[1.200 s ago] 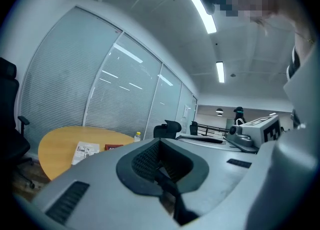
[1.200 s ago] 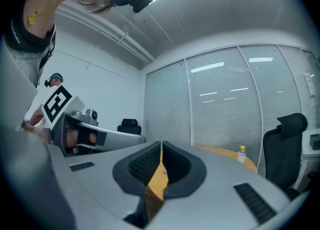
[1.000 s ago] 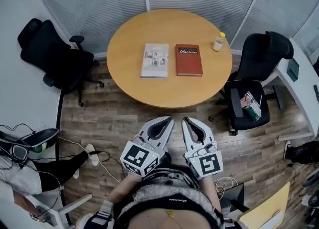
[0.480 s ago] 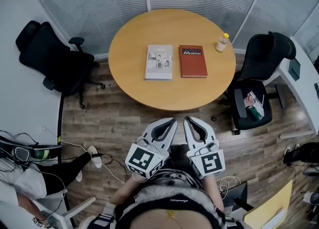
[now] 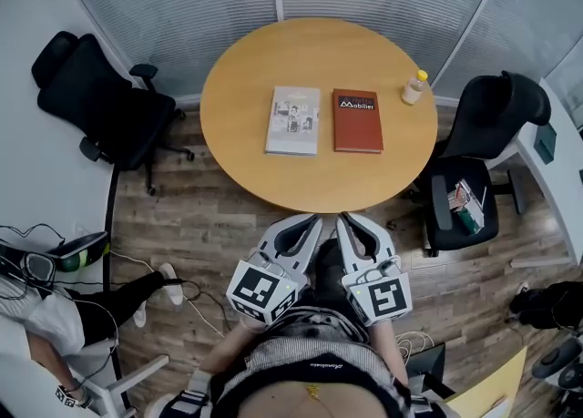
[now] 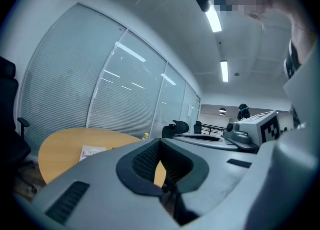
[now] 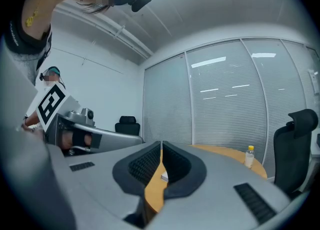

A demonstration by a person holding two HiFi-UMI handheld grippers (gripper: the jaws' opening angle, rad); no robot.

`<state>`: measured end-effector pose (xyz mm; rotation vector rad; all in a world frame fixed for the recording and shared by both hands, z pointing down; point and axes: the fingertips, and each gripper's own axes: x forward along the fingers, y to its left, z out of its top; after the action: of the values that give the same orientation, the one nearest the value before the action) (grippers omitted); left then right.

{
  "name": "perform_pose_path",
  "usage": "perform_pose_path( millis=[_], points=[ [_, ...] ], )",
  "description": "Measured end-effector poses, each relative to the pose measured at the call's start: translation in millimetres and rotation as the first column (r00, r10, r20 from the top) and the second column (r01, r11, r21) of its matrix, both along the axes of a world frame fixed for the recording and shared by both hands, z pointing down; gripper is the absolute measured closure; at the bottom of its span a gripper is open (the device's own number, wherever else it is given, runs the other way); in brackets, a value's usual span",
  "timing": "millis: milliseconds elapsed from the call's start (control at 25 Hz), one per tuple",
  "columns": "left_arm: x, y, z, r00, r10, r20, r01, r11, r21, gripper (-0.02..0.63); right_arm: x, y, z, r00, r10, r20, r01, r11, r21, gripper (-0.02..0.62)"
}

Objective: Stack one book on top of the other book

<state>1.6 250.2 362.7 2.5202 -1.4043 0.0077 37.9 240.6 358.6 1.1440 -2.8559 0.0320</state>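
Two books lie side by side on the round wooden table (image 5: 246,147): a pale grey-white book (image 5: 293,120) on the left and a red-brown book (image 5: 357,120) on the right, a small gap between them. My left gripper (image 5: 314,219) and right gripper (image 5: 340,219) hang side by side below the table's near edge, well short of the books. Both are shut with nothing between their jaws. In the left gripper view the pale book (image 6: 91,152) shows beyond the closed left gripper (image 6: 160,141). The right gripper (image 7: 161,145) view shows a sliver of the table top past its jaws.
A small bottle with a yellow cap (image 5: 414,87) stands at the table's right rim. Black office chairs stand at the left (image 5: 96,97) and right (image 5: 487,147). A person sits on the floor at the lower left (image 5: 55,316), with cables nearby. Glass walls with blinds run behind the table.
Both grippers have edged toward the table, still shut. In the head view the table and books have shifted slightly to the right and down.
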Motion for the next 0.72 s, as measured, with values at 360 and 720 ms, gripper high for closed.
perform_pose_path(
  millis=[360, 720],
  points=[
    [15, -86, -8, 1.0, -0.02, 0.023, 0.02, 1.0, 0.009, 0.588, 10, -84, -10, 0.999, -0.029, -0.02, 0.028, 0.999, -0.032, 0.568],
    [33, -146, -8, 0.999, -0.031, 0.036, 0.031, 0.999, -0.009, 0.588, 24, -143, -11, 0.998, -0.066, 0.013, 0.066, 0.998, -0.015, 0.568]
  ],
)
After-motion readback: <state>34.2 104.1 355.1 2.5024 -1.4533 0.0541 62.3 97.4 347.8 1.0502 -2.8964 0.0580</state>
